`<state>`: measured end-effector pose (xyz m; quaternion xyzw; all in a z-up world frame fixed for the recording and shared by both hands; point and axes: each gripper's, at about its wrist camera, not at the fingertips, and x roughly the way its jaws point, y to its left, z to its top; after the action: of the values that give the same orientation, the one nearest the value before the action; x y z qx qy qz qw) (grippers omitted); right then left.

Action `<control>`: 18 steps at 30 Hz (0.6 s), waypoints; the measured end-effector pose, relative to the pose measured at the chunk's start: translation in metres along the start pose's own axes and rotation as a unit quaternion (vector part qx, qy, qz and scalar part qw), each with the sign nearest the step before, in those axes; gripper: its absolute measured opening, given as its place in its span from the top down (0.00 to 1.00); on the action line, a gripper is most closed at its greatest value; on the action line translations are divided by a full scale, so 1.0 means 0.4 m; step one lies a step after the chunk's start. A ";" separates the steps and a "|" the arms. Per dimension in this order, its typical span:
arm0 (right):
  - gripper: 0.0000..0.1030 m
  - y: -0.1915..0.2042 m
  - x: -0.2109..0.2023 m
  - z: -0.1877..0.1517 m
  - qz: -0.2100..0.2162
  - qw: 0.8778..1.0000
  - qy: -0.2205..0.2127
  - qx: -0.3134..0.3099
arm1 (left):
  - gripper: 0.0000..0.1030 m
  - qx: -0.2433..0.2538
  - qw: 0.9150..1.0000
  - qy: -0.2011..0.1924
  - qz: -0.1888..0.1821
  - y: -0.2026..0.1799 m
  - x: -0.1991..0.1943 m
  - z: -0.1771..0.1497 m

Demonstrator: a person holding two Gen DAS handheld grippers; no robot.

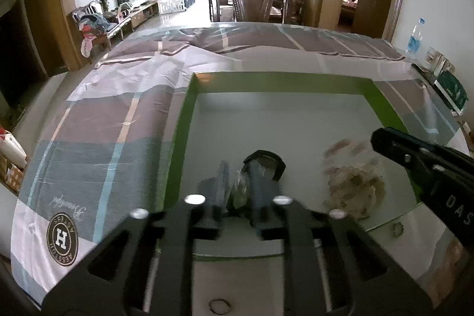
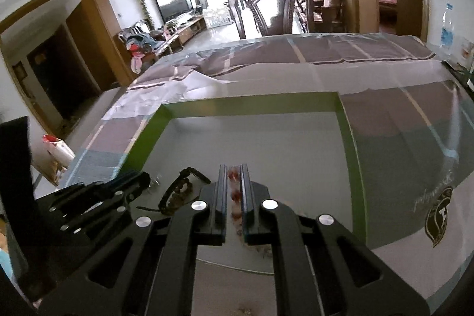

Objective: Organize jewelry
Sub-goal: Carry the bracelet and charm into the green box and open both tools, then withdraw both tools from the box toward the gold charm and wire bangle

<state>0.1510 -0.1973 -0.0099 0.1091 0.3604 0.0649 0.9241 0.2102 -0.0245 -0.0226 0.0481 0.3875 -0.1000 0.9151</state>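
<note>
Both over the green-rimmed tray (image 2: 351,156): left gripper (image 1: 243,191) parted, dark bracelet (image 1: 263,165) loose between its fingers; right gripper (image 2: 234,197) slightly apart above red beads (image 2: 235,194).

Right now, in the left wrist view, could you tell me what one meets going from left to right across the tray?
Green tray wall → left gripper over dark jewelry → pale bead pile → right gripper.

bead bracelet (image 1: 354,182) motion-blurred; left tool (image 1: 241,182) fingers smeared, hiding bagged piece between
</note>
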 end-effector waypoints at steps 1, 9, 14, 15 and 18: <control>0.50 -0.005 -0.006 -0.004 0.004 1.000 -0.001 0.006 | 0.60 0.000 1.000 -0.005 0.003 0.005 -0.011 -0.005; 0.41 -0.038 -0.170 -0.148 -0.043 0.999 -0.014 -0.022 | 0.58 0.003 1.000 -0.013 0.024 0.047 -0.132 -0.145; 0.41 -0.044 -0.171 -0.264 -0.039 0.999 0.025 -0.029 | 0.48 0.011 1.000 0.006 0.028 0.053 -0.172 -0.261; 0.41 -0.038 -0.150 -0.275 -0.035 0.998 0.037 -0.034 | 0.43 0.014 1.000 0.012 0.026 0.050 -0.178 -0.284; 0.41 -0.020 -0.102 -0.300 -0.036 0.997 0.065 -0.038 | 0.33 0.027 0.999 0.030 0.003 0.030 -0.194 -0.344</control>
<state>0.0399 -0.1946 -0.0713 0.0567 0.4209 0.0524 0.9038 0.0639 0.0213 -0.0624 0.0771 0.4117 -0.1068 0.9017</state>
